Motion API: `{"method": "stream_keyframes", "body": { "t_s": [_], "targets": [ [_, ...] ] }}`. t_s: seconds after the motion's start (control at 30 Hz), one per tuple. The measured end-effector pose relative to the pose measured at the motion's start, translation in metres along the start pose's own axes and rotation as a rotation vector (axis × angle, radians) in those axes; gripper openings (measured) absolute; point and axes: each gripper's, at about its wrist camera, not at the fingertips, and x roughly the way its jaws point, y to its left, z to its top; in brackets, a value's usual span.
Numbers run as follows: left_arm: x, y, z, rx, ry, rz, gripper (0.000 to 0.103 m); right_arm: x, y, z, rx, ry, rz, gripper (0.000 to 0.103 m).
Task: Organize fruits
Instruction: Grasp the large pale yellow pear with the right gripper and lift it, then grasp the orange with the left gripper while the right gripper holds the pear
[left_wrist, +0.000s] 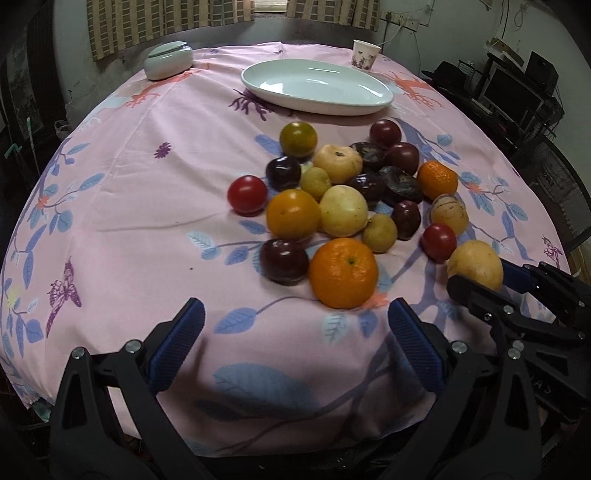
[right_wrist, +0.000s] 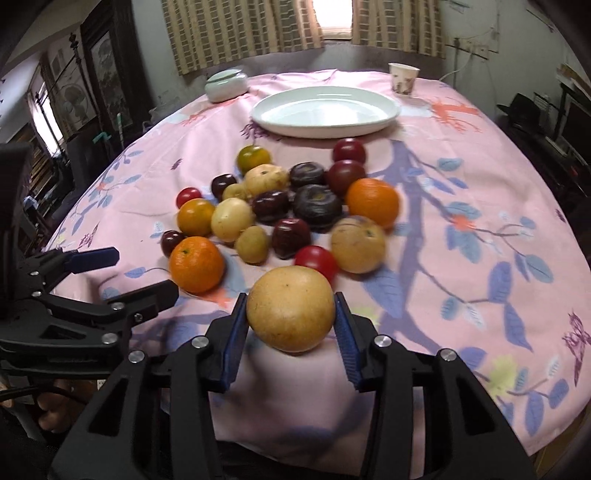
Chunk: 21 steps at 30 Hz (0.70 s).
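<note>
A heap of fruit lies on the pink flowered cloth: oranges, dark plums, red tomatoes, pale yellow fruits. My right gripper (right_wrist: 291, 301) is shut on a round yellow-brown fruit (right_wrist: 291, 308) at the heap's near edge, its blue pads pressing both sides. The left wrist view shows that fruit (left_wrist: 474, 264) and the right gripper (left_wrist: 484, 275) at the right. My left gripper (left_wrist: 295, 314) stands open and empty just in front of a large orange (left_wrist: 343, 273); in the right wrist view the left gripper (right_wrist: 142, 271) is beside that orange (right_wrist: 197, 264). An empty white oval plate (left_wrist: 317, 88) sits beyond the heap.
A lidded pale ceramic jar (left_wrist: 168, 61) stands at the far left of the table and a paper cup (left_wrist: 365, 53) at the far right, behind the plate (right_wrist: 325, 110). Bare cloth stretches left of the fruit. Curtains and furniture ring the table.
</note>
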Motion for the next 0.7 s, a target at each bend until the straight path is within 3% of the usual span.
{"method": "stream_keyframes", "body": {
  "t_s": [0.1,0.2,0.53,0.67,0.7],
  "targets": [
    [0.013,-0.013,0.000,0.012,0.039,-0.022,0.101,-0.007,-0.018,-0.006,0.040,-0.011,-0.010,0.046],
    [0.024,-0.022,0.000,0.029,0.066,0.011,0.101,-0.010,-0.031,-0.011,0.066,-0.014,0.000,0.046],
    [0.042,-0.027,0.012,-0.022,0.050,0.043,0.099,-0.012,-0.053,-0.021,0.111,-0.013,0.050,0.046],
    [0.039,-0.026,0.012,-0.024,0.034,0.061,0.084,-0.012,-0.056,-0.021,0.123,-0.018,0.058,0.046],
    [0.038,-0.024,0.011,-0.028,0.027,0.072,0.073,-0.012,-0.055,-0.021,0.121,-0.017,0.060,0.046]
  ]
}}
